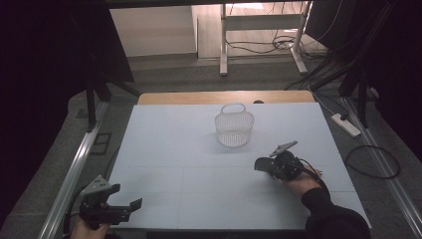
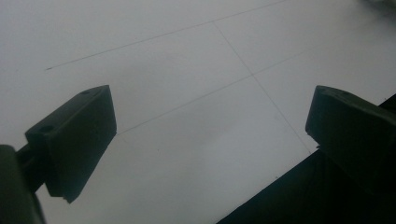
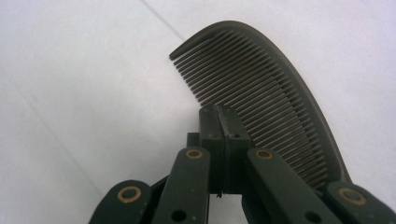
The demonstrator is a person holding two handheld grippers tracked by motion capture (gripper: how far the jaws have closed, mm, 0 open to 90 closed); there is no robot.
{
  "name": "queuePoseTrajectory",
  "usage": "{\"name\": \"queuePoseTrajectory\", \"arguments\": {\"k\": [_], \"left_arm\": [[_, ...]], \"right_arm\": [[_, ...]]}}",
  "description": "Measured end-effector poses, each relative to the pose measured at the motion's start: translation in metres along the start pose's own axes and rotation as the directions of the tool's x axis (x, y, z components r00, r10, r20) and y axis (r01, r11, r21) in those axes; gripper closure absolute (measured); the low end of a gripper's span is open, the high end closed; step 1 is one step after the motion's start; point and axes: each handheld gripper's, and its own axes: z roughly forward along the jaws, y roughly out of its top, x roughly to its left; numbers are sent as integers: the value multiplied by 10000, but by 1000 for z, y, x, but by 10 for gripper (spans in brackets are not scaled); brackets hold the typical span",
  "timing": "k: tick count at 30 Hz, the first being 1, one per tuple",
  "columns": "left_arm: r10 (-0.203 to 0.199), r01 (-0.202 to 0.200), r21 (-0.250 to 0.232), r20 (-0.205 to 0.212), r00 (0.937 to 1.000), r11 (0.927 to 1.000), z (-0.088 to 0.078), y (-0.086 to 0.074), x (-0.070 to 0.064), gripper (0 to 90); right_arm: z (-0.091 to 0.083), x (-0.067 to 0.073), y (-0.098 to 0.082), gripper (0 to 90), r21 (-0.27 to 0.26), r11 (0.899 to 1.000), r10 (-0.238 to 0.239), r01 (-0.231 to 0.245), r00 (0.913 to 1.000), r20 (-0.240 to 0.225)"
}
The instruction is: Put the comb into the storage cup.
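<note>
A: Where is the comb [image 3: 261, 88] found?
B: Clamped in the shut fingers of the right gripper [image 1: 263, 165], lower right of centre in the high view.
A: And anything nearby?
B: A wire basket [image 1: 234, 127] is seen just above (apart). The left gripper [image 1: 130, 206], fingers spread, is held over bare tabletop [image 1: 189, 189].

One dark comb [image 3: 261, 88], one white wire basket [image 1: 234, 125], two claws, one table [image 1: 164, 164].

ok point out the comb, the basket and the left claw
comb [image 3: 261, 88], right gripper view, on its teeth
basket [image 1: 234, 130], high view, on its mesh wall
left claw [image 2: 210, 135], left gripper view, midway between its open jaws
</note>
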Motion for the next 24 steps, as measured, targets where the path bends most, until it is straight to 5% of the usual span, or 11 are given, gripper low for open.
{"name": "queuePoseTrajectory", "arguments": {"k": [24], "left_arm": [[-61,61,22,61,10000,10000,0,0,1,30]], "right_arm": [[19,-32,30,897,-253,9979,621,-597,9917,1125]]}}
